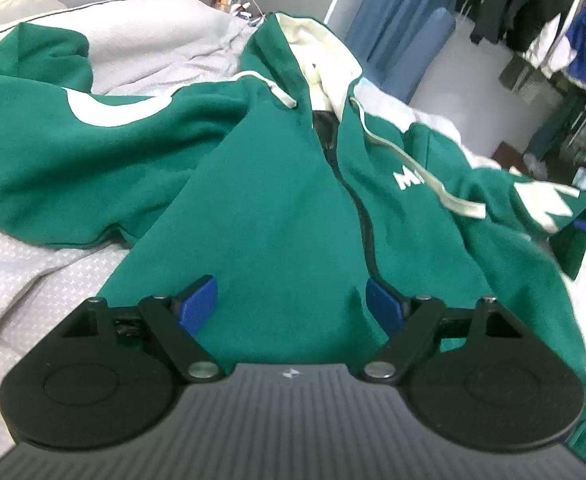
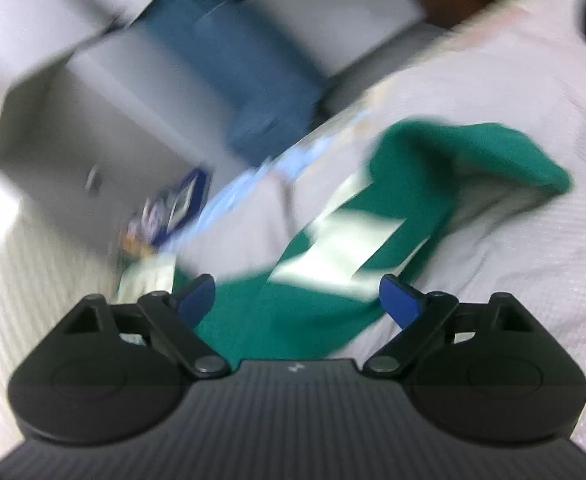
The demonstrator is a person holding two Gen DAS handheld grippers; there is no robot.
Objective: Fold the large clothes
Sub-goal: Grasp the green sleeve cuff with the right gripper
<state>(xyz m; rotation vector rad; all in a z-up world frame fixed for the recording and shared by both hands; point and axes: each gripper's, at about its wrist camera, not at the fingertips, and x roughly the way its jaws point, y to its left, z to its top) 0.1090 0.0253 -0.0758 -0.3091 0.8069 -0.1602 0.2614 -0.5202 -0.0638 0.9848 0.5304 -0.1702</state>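
In the left wrist view, the green hoodie (image 1: 277, 200) lay spread front-up on the pale grey bedcover (image 1: 25, 280), zipper and cream-lined hood (image 1: 321, 52) pointing away, a white drawstring (image 1: 425, 176) trailing across its chest, while the left tongs (image 1: 293, 306) stood wide apart just over its lower front, gripping nothing. In the right wrist view, badly blurred, the right tongs (image 2: 299, 304) were likewise wide and empty above what seemed to be a green sleeve (image 2: 433, 200) with a white patch, lying on the bedcover (image 2: 533, 260).
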